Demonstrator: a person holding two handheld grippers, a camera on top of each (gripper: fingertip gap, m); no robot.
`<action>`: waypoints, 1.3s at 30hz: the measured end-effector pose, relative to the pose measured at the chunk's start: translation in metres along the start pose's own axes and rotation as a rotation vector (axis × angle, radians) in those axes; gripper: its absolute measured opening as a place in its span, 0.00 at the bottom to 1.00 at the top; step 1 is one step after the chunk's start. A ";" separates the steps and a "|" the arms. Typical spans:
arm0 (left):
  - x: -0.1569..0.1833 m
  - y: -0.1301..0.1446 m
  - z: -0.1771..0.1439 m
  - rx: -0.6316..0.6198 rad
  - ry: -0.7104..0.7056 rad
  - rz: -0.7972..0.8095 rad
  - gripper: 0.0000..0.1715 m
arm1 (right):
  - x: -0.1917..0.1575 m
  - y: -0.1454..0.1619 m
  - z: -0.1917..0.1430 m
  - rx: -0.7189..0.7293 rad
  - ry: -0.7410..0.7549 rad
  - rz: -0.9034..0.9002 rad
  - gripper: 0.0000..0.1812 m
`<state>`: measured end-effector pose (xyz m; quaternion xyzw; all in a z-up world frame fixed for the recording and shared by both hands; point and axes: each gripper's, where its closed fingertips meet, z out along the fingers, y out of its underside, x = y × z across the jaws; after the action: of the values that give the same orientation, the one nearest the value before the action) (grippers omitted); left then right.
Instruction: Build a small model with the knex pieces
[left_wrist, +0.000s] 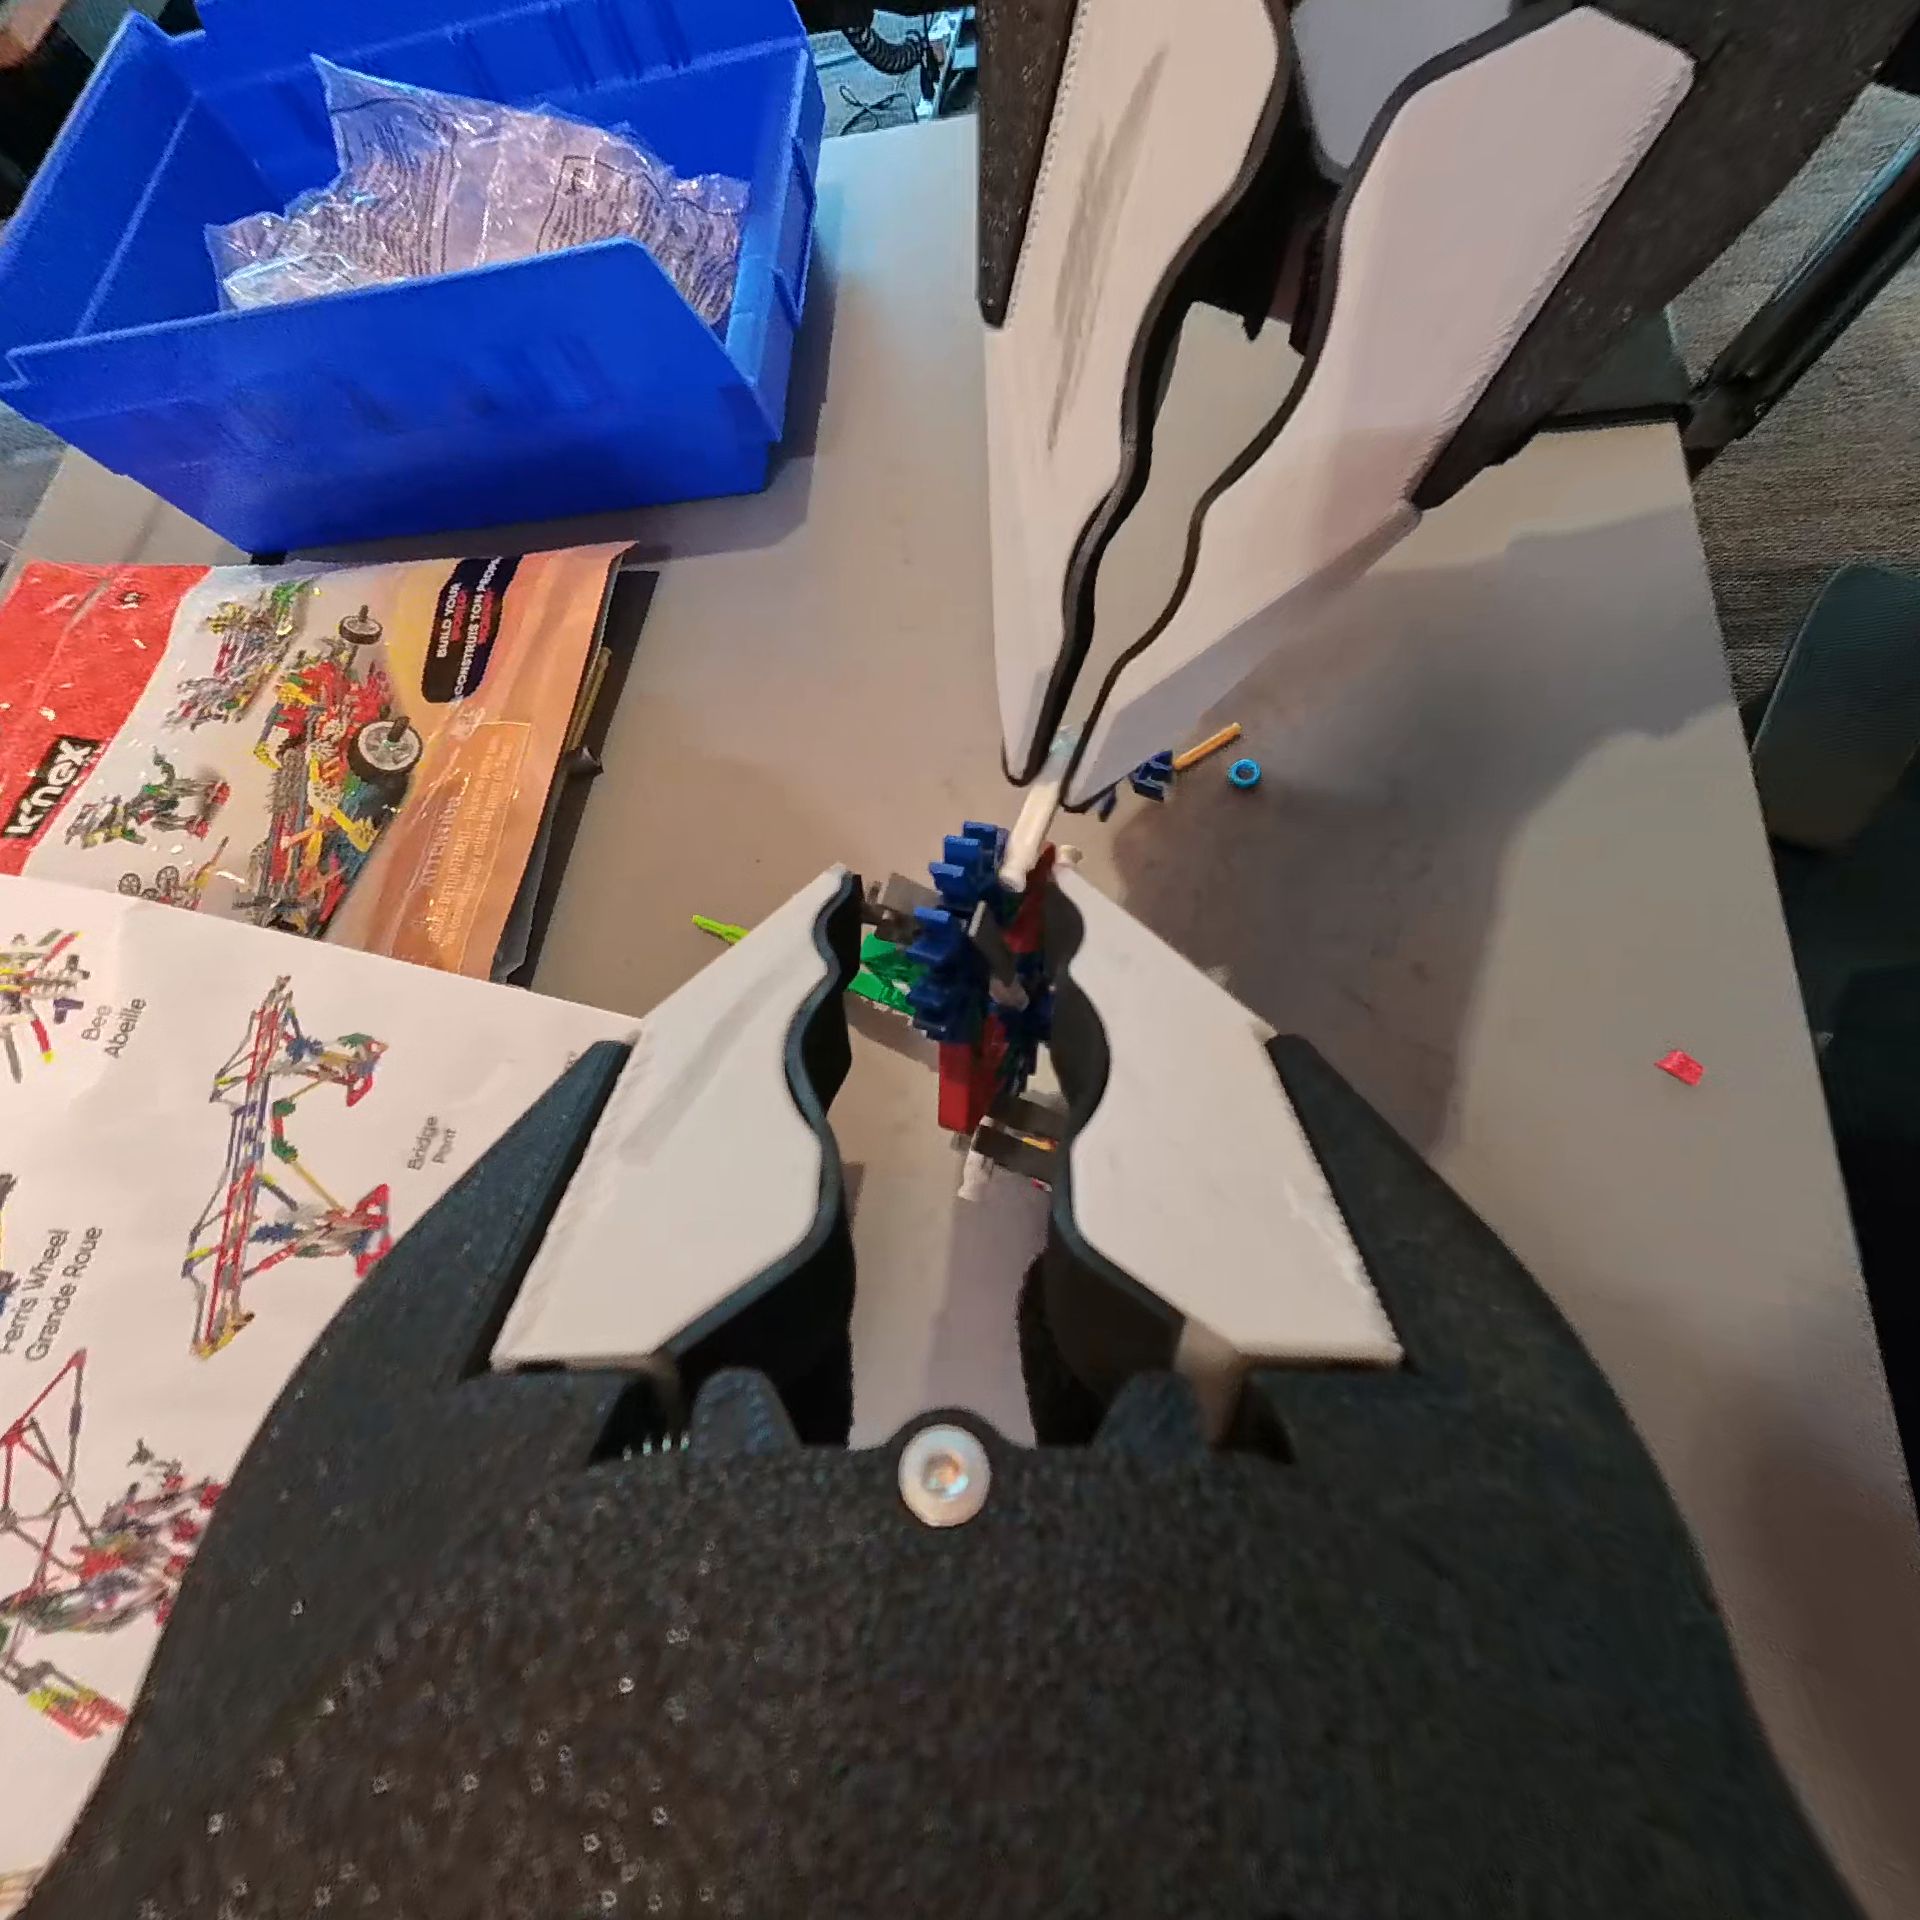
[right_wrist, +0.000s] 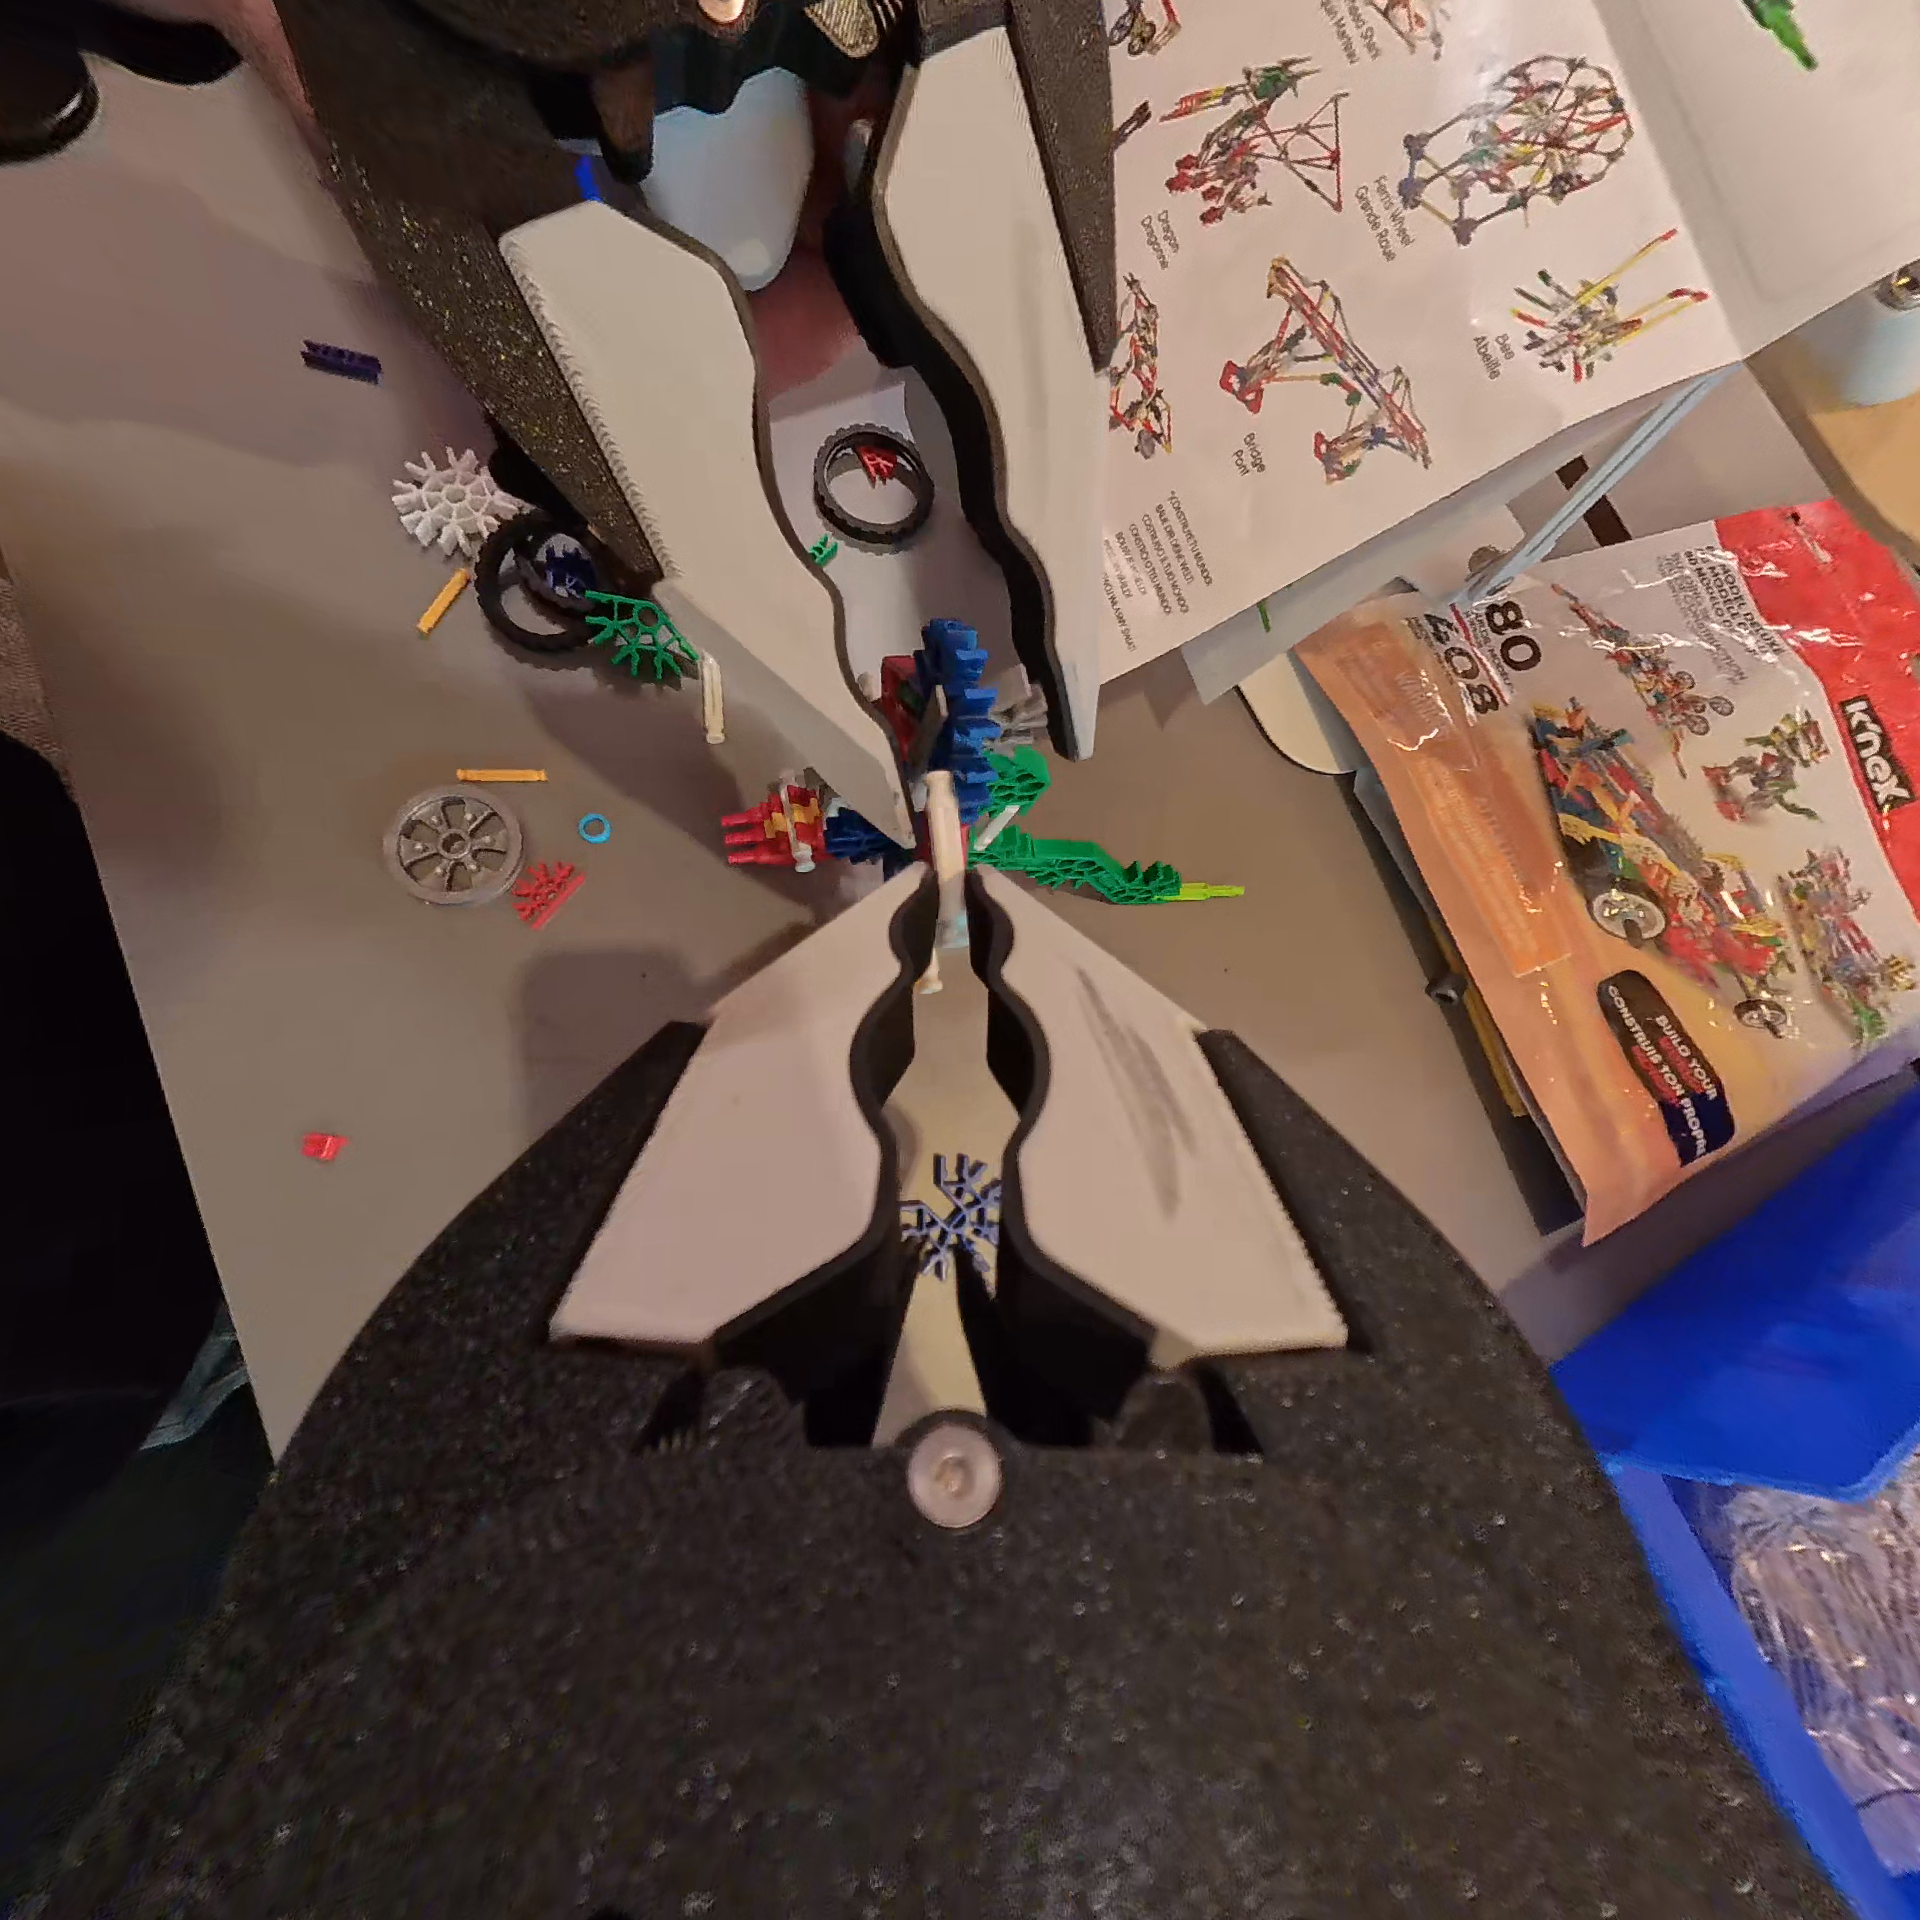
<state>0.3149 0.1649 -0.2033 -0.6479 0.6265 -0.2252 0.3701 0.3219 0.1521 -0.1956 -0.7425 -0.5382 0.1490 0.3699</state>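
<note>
My left gripper (left_wrist: 951, 894) is shut on a small construction-toy assembly (left_wrist: 977, 997) with a blue gear (left_wrist: 951, 935), red parts and green parts, held just above the grey table (left_wrist: 831, 727). My right gripper (right_wrist: 948, 888) is shut on a white rod (right_wrist: 943, 826). It holds the rod's far end against the top of the assembly, beside the blue gear (right_wrist: 956, 696). In the left wrist view the right gripper (left_wrist: 1044, 774) comes down from above with the white rod (left_wrist: 1029, 826). In the right wrist view the left gripper (right_wrist: 984, 781) reaches in from the top.
A blue bin (left_wrist: 416, 416) with plastic bags stands far left. A printed bag (left_wrist: 312, 727) and an instruction sheet (left_wrist: 260, 1143) lie beside it. Loose parts are scattered about: black tyres (right_wrist: 871, 488), a white connector (right_wrist: 452, 499), a grey hub (right_wrist: 452, 844) and a yellow rod (right_wrist: 501, 774). The table edge (left_wrist: 1766, 935) runs along the right. The grippers are tip to tip, or close to it. The grey hub (right_wrist: 452, 844) sits 15 centimetres or so from the ends of my left fingers.
</note>
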 end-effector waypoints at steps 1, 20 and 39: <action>-0.002 0.000 0.000 -0.001 -0.003 0.000 0.17 | 0.001 0.000 0.000 -0.005 -0.001 -0.002 0.03; -0.002 -0.008 0.003 -0.014 0.075 0.066 0.16 | 0.007 0.003 -0.003 -0.055 -0.050 -0.080 0.03; -0.006 -0.014 0.004 -0.070 0.009 0.148 0.18 | 0.014 0.001 0.001 -0.043 -0.021 -0.061 0.03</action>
<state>0.3261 0.1706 -0.1942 -0.6114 0.6819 -0.1780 0.3599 0.3275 0.1648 -0.1944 -0.7319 -0.5676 0.1341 0.3525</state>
